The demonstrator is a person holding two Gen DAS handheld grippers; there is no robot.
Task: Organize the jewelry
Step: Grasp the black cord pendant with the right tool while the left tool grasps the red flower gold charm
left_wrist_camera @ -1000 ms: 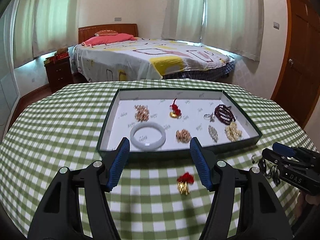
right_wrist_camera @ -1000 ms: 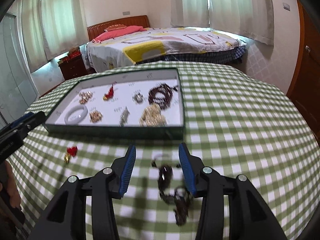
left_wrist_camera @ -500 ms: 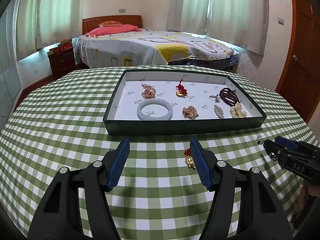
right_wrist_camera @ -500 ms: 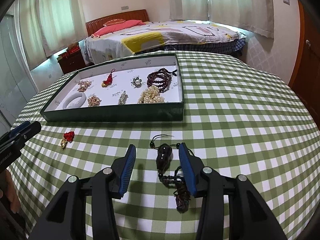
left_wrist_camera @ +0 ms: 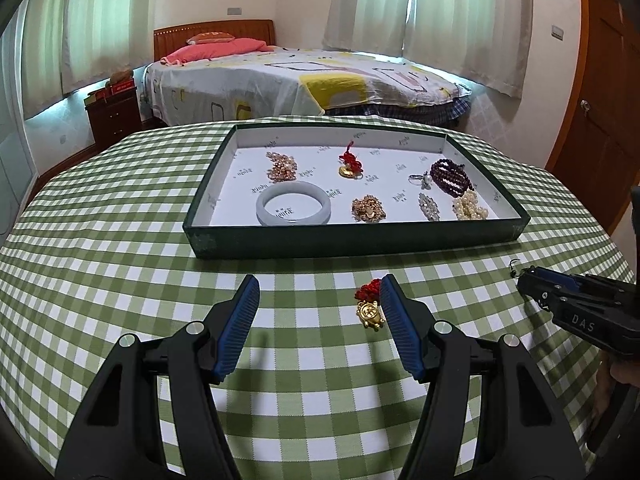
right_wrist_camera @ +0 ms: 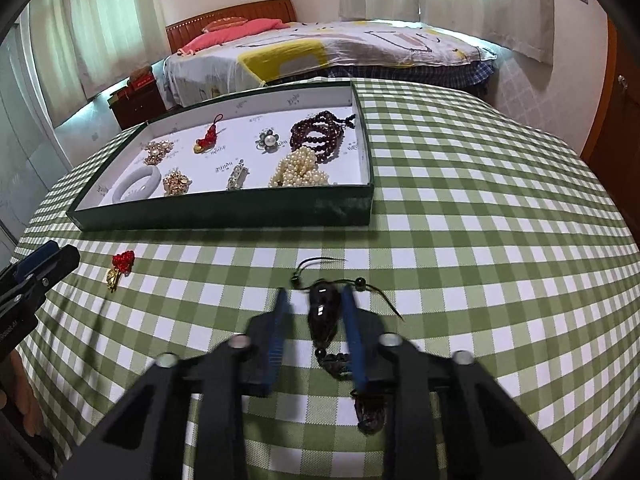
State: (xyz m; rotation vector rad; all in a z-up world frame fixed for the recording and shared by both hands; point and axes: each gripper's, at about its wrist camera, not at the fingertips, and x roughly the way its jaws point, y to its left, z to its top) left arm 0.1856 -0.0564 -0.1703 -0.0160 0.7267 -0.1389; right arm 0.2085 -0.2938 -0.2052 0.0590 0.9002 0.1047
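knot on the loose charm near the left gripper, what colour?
Red, above a gold pendant: the charm lies on the checked cloth beside the left gripper's right finger. Left wrist view shows it best.

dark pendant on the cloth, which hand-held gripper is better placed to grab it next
Right. The right hand-held gripper already straddles the dark pendant, jaws narrowed around it. The left hand-held gripper is open over by the red and gold charm, away from the pendant.
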